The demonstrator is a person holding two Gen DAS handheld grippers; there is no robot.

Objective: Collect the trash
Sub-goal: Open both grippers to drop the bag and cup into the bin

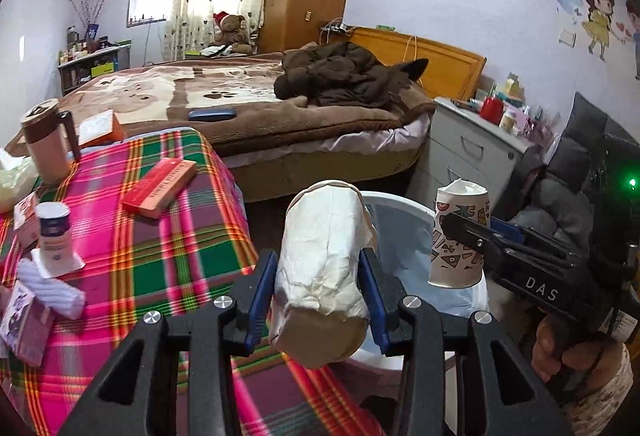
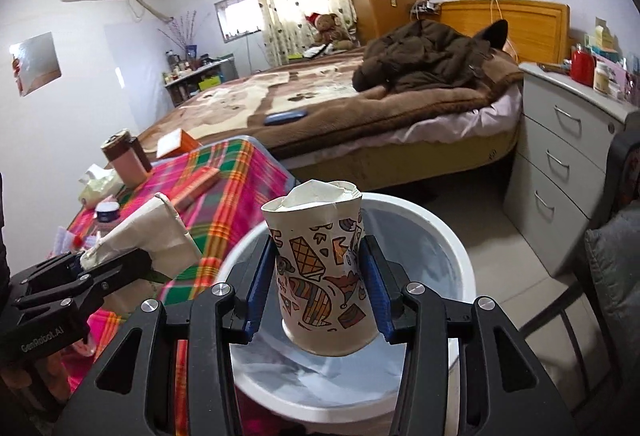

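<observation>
My left gripper (image 1: 318, 288) is shut on a crumpled plain paper cup (image 1: 324, 260) and holds it at the table's right edge, beside the bin's rim. My right gripper (image 2: 320, 276) is shut on a crushed patterned paper cup (image 2: 322, 276) and holds it upside down over the open white trash bin (image 2: 432, 220), which is lined with a pale bag. In the left wrist view the right gripper (image 1: 460, 232) shows with the patterned cup (image 1: 460, 236) above the bin (image 1: 400, 204). In the right wrist view the left gripper (image 2: 116, 268) shows with the plain cup (image 2: 156, 236).
A table with a plaid cloth (image 1: 152, 260) carries a red box (image 1: 160, 182), a small bottle (image 1: 54, 236), a brown mug (image 1: 46, 140), tissues and small cartons. A bed (image 1: 256, 96) stands behind. A grey drawer unit (image 2: 568, 152) stands right of the bin.
</observation>
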